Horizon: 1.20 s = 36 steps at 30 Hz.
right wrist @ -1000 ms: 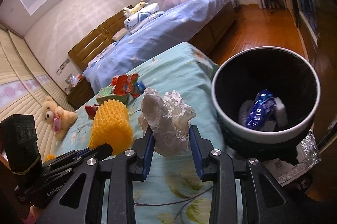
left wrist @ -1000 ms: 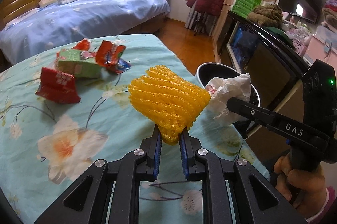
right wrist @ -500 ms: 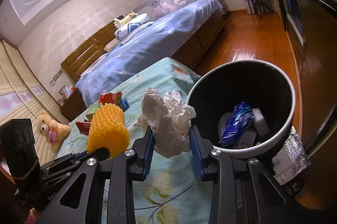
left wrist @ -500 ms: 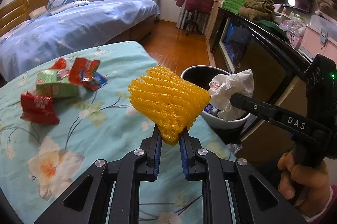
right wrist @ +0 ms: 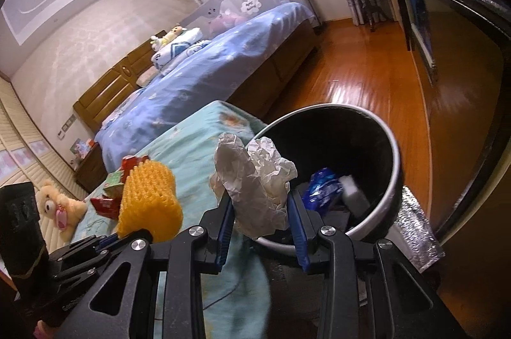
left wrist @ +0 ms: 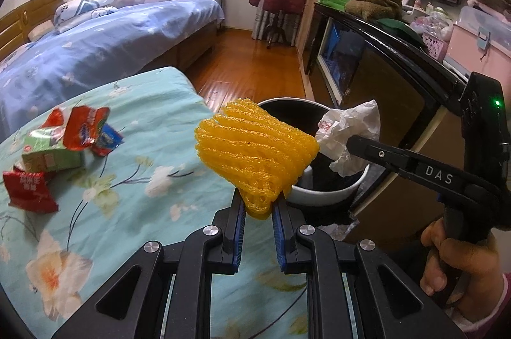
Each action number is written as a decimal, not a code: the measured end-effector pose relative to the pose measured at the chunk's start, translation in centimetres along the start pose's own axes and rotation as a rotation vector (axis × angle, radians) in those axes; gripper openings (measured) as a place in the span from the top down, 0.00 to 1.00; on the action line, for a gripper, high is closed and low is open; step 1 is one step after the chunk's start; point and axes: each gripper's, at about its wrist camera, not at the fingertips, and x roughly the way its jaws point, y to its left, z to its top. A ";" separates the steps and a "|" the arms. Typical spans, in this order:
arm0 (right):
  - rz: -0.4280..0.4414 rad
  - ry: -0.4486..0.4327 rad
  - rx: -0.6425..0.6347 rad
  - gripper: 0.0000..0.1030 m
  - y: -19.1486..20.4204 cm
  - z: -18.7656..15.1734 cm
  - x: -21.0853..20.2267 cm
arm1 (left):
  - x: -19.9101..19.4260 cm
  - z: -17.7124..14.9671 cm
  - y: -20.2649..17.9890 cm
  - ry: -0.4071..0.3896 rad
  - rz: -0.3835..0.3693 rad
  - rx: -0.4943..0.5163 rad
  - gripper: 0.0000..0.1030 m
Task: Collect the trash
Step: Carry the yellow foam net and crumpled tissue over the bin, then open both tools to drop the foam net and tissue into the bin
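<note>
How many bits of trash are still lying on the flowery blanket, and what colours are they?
red wrappers: 2
green carton: 1
blue wrapper: 1
Total: 4

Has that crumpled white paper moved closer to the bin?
Yes. The crumpled white paper in the right gripper has moved toward the bin, now overlapping its rim.

We note matte black left gripper [left wrist: 258, 213] with blue finger pads [left wrist: 239, 224], silver screws; right gripper [right wrist: 260, 219] alike, marked "DAS", green LED; bare-skinned hand [left wrist: 460, 262], pink cuff.
</note>
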 end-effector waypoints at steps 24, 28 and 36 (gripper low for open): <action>-0.064 0.019 0.021 0.65 -3.1 2.9 1.9 | 6.0 3.7 -1.7 0.056 -0.018 0.046 0.86; -0.073 0.030 0.021 0.65 -3.4 3.1 2.3 | 6.7 4.3 -2.2 0.063 -0.018 0.054 0.86; -0.087 0.052 0.021 0.65 -3.7 3.3 3.1 | 8.0 4.8 -2.7 0.085 -0.015 0.063 0.86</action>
